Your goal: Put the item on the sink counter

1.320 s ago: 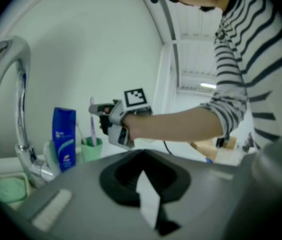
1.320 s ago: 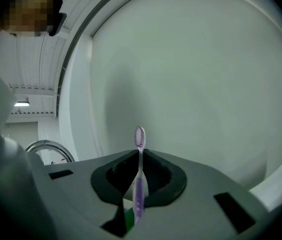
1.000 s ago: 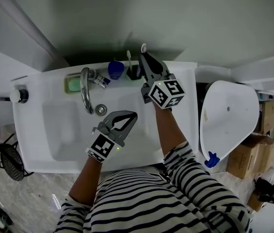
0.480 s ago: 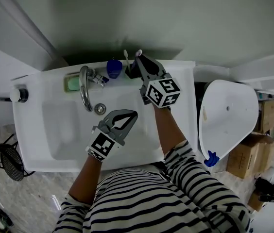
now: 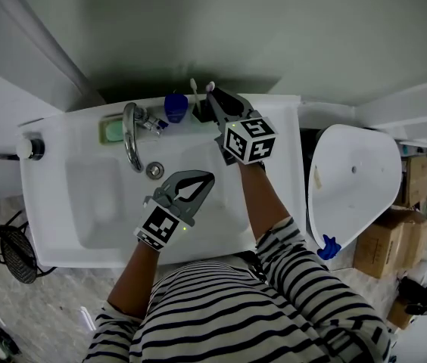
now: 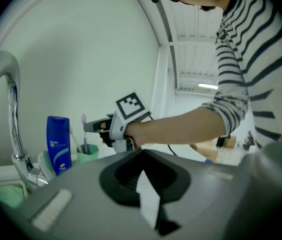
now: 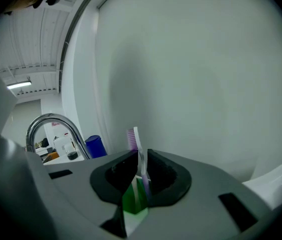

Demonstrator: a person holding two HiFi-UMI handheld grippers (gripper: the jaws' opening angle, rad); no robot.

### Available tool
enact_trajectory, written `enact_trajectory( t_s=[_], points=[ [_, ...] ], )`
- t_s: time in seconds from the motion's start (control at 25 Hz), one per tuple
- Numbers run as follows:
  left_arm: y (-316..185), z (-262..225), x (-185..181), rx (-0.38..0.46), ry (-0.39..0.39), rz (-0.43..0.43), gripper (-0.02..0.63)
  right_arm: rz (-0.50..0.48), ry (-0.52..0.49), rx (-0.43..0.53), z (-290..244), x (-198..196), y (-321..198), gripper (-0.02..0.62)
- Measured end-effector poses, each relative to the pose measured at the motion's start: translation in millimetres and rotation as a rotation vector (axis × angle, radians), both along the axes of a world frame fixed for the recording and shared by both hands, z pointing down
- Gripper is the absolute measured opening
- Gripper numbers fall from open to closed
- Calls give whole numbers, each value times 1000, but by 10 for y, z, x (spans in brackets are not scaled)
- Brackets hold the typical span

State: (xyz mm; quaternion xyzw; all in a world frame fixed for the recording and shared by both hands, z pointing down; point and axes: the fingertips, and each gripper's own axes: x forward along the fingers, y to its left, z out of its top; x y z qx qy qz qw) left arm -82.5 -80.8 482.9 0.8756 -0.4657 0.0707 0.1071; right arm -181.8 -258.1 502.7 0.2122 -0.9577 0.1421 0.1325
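Observation:
A toothbrush [image 7: 136,149] with purple bristles stands upright between the jaws of my right gripper [image 7: 141,156], which is shut on its handle. Its lower end reaches down to a green cup [image 7: 132,204] at the back of the sink counter [image 5: 278,134]. In the head view my right gripper [image 5: 212,97] is at that back edge, the toothbrush head [image 5: 210,87] poking past it. From the left gripper view the right gripper [image 6: 92,126] hangs just above the green cup [image 6: 87,155]. My left gripper [image 5: 207,178] hovers over the basin, shut and holding nothing.
A chrome faucet [image 5: 132,136] arches over the drain [image 5: 154,170]. A blue bottle [image 5: 176,106] and a second toothbrush [image 5: 193,85] stand left of the cup, and green soap [image 5: 112,131] lies further left. A white toilet lid [image 5: 350,180] and cardboard boxes [image 5: 388,240] lie to the right.
My right gripper has shifted a little left and tipped forward with the toothbrush, bringing it over the cup. The left gripper has stayed where it was.

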Motion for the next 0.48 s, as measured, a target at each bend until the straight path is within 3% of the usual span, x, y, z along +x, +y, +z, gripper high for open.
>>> enact_trajectory(
  t_s=[0.36, 0.48],
  points=[
    [18, -49, 31, 13, 3, -3, 8, -17, 128, -2, 83, 8, 26, 40],
    [20, -66, 41, 16, 3, -4, 6, 4, 149, -20, 109, 83, 15, 74]
  ],
)
